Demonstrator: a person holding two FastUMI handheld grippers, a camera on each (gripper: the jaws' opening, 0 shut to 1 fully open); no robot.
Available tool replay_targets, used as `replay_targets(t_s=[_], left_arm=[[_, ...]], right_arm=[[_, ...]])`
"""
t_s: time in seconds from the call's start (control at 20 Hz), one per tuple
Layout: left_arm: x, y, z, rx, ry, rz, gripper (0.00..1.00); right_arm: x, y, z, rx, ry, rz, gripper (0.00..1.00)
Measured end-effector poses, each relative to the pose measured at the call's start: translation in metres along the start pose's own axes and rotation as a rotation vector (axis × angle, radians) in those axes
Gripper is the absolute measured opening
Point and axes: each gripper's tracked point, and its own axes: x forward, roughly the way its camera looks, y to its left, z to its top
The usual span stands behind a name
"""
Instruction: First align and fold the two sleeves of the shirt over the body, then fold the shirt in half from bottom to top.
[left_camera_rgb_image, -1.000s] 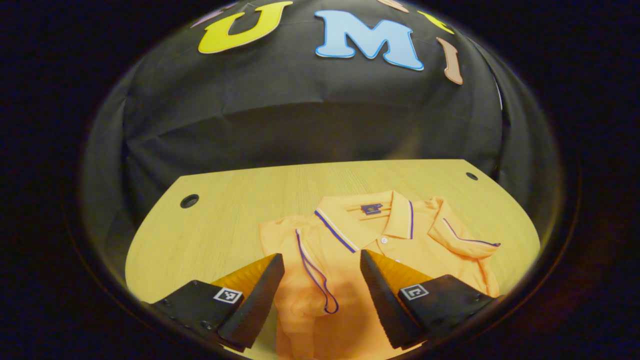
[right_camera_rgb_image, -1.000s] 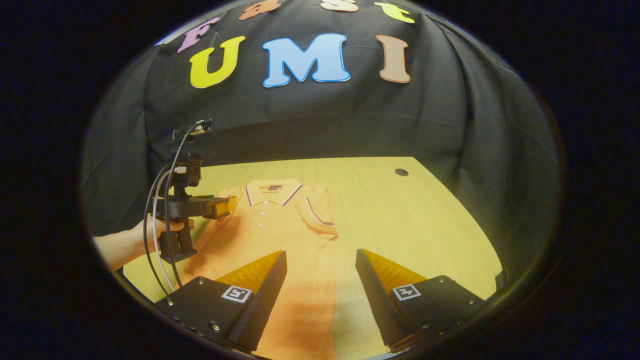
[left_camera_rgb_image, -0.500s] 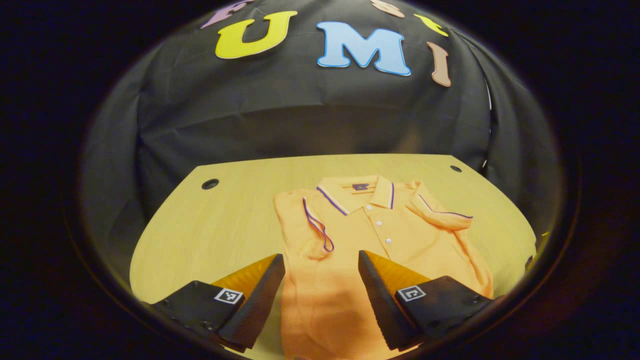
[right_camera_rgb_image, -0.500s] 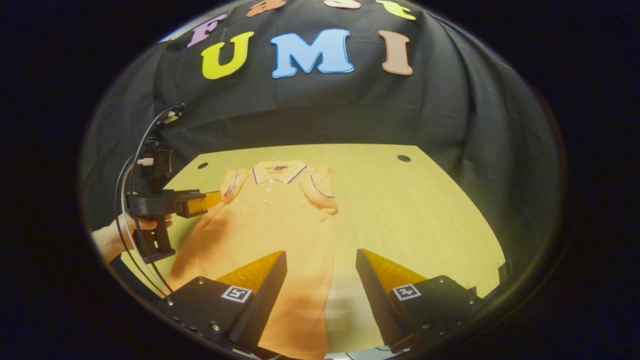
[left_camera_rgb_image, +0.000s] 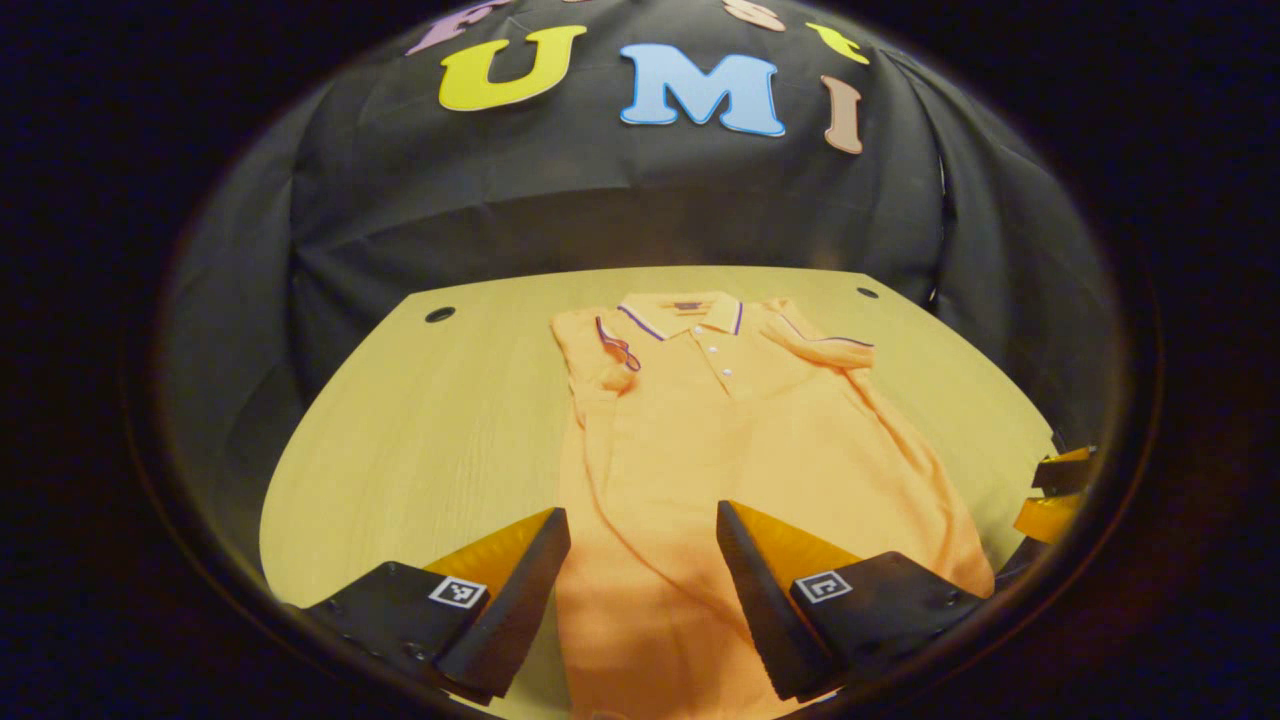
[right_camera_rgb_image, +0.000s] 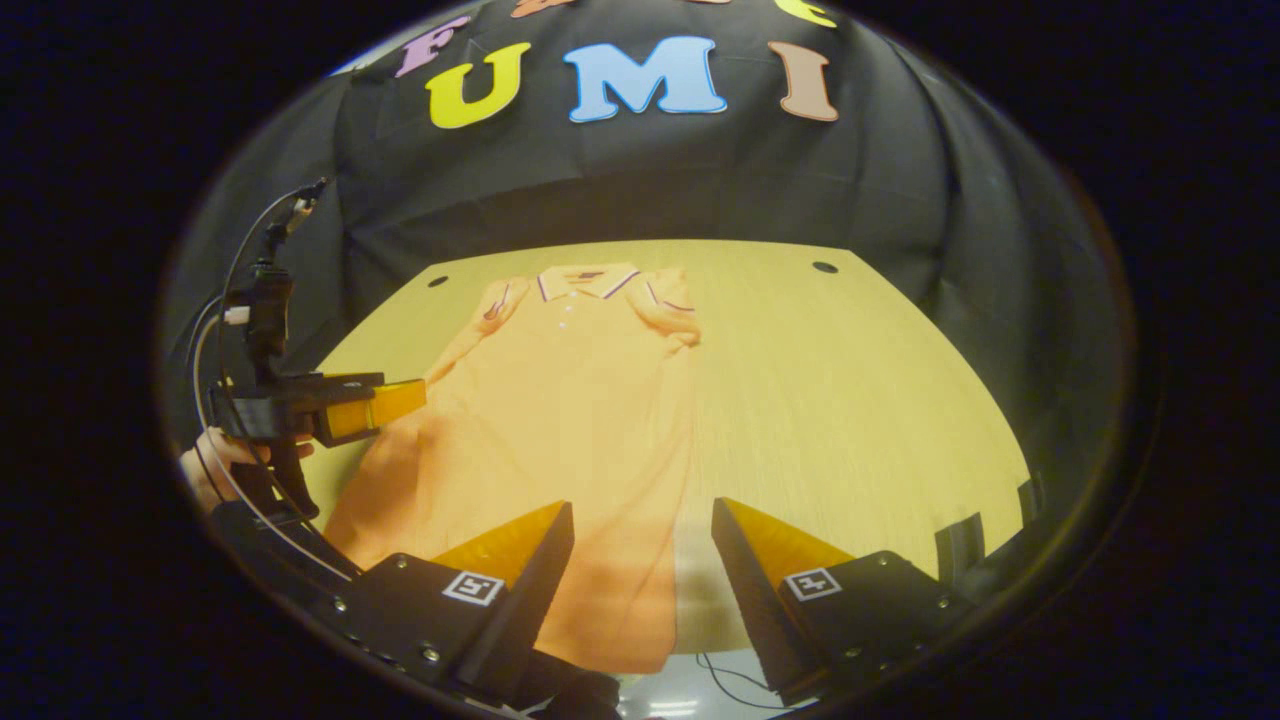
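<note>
Shirt (left_camera_rgb_image: 740, 440) lies flat, sleeves folded in, both hand-held grippers (left_camera_rgb_image: 640, 590) (right_camera_rgb_image: 640, 580) now pulled back, spread wide, empty.

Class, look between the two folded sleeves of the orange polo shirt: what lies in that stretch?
In the left gripper view, the collar and buttoned placket lie between the left sleeve and right sleeve of the polo shirt.

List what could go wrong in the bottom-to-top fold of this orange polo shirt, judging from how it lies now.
1. Both sleeves look folded in, but the left sleeve is bunched; lifting the hem may shake it loose.
2. The orange polo shirt lies slanted on the table, so the halves may land askew.
3. Left gripper and right gripper are both open above the lower body; uneven pinches would likely skew the crease.
</note>
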Motion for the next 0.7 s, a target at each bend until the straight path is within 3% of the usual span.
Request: replay_targets(t_s=[0.7], left_arm=[[-0.094, 0.015, -0.108, -0.007, 0.092, -0.018, 0.96]], right_arm=[[0.001, 0.016, -0.07, -0.024, 0.131, 0.027, 0.87]])
